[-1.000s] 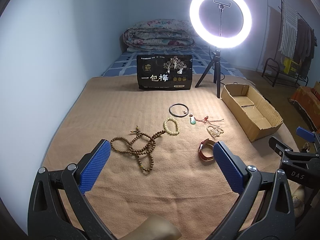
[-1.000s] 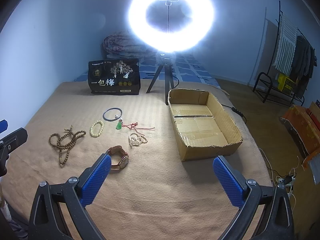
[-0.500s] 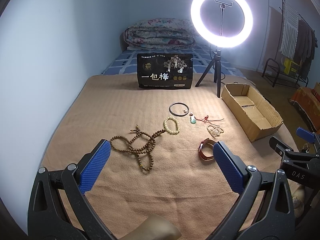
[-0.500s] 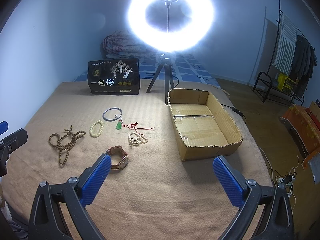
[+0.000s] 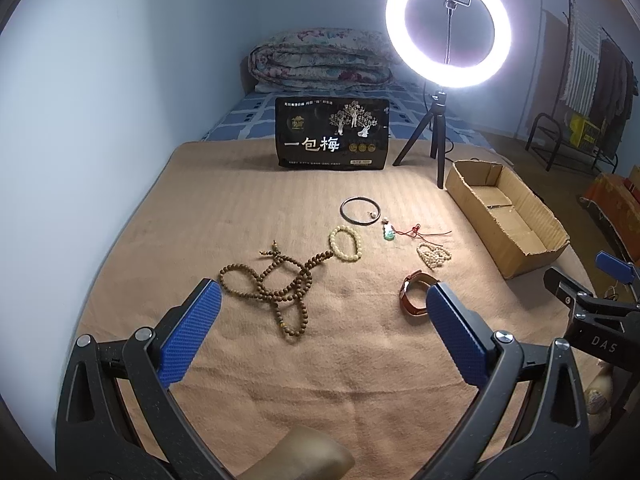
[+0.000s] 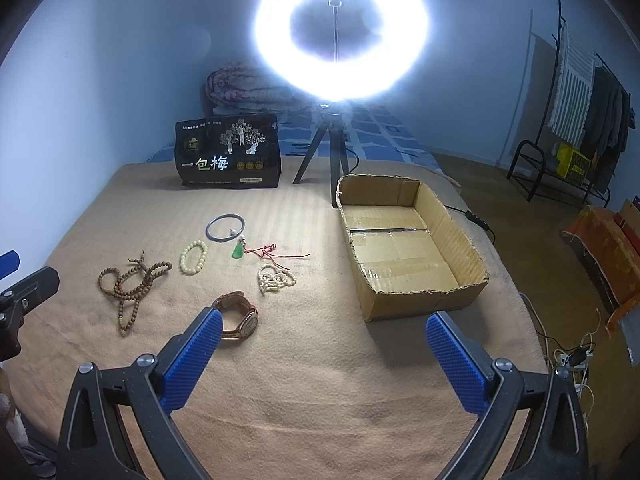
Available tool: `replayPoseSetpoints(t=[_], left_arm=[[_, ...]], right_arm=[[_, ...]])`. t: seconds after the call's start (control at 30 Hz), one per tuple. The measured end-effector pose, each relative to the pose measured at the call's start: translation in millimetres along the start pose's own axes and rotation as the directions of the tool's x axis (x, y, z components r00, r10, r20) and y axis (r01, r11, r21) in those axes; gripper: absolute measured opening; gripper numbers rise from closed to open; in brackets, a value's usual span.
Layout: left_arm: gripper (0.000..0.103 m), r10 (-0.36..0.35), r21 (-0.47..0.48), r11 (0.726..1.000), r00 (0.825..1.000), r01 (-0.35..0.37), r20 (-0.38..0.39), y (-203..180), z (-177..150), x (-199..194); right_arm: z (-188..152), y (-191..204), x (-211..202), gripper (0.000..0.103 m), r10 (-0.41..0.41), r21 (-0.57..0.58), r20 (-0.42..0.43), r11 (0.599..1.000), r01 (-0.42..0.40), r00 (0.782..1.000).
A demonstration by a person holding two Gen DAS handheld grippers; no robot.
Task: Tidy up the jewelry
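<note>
Hovering over the tan blanket (image 5: 320,380), the left gripper (image 5: 323,304) and right gripper (image 6: 324,332) both hold their blue-padded jaws spread wide with nothing between them. Jewelry lies loose mid-frame in the left wrist view: a long brown wooden bead strand (image 5: 276,284), a cream bead bracelet (image 5: 346,238), a thin black bangle (image 5: 360,210), a green pendant on red cord (image 5: 389,233), a small pale bead string (image 5: 433,255) and a brown-strapped wristwatch (image 5: 414,294). The open brown cardboard box (image 6: 404,240) sits empty at right of centre in the right wrist view, well apart from the jewelry.
</note>
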State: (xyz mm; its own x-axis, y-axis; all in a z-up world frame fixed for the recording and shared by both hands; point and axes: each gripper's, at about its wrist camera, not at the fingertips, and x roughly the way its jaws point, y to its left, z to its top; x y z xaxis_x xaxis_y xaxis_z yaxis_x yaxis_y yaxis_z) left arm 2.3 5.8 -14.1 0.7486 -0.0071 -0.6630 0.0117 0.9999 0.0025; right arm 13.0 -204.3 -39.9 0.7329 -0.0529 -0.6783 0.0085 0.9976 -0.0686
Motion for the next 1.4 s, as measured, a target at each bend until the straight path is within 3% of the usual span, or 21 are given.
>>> replayPoseSetpoints(t=[0.3,0.63,0.9,1.13,1.23,1.27,1.33,1.4], left_arm=[[0.103,-0.023,-0.035,0.999,0.997,0.02,-0.072,14,0,19],[0.103,-0.014,-0.035,0.999,0.988,0.009,-0.154,33,-6,50],[0.103,0.026,-0.08,0.996,0.968,-0.047,-0.248,64,-5,83],[0.103,0.06,-0.058,0.995,0.96,-0.079,-0.275,75,10,108],[0.103,0.019,-0.095,0.994,0.948,-0.052,-0.317,81,10,121],[0.102,-0.003,-0.11,0.993,0.943,-0.036,-0.334,84,9,127],[0.082,-0.004,-0.119,0.992,0.934,-0.041,-0.357,85,7,135],[0.078,-0.019,-0.135,0.99,0.923,-0.036,-0.385,86,5,146]], right_arm=[[-1,-5,18,0.103,-0.013,0.013,-0.044,1.0,0.014,0.999],[0,-5,42,0.103,0.037,0.018,-0.071,0.999,-0.036,0.997],[7,3,66,0.103,0.045,-0.015,-0.128,0.999,-0.047,0.991],[17,12,89,0.098,0.079,-0.05,-0.197,0.995,-0.091,0.977],[19,17,99,0.094,0.101,-0.059,-0.224,0.991,-0.117,0.969],[20,19,102,0.094,0.114,-0.058,-0.233,0.99,-0.13,0.966],[20,22,109,0.092,0.132,-0.054,-0.254,0.987,-0.15,0.958],[21,26,116,0.089,0.153,-0.047,-0.276,0.984,-0.172,0.949]])
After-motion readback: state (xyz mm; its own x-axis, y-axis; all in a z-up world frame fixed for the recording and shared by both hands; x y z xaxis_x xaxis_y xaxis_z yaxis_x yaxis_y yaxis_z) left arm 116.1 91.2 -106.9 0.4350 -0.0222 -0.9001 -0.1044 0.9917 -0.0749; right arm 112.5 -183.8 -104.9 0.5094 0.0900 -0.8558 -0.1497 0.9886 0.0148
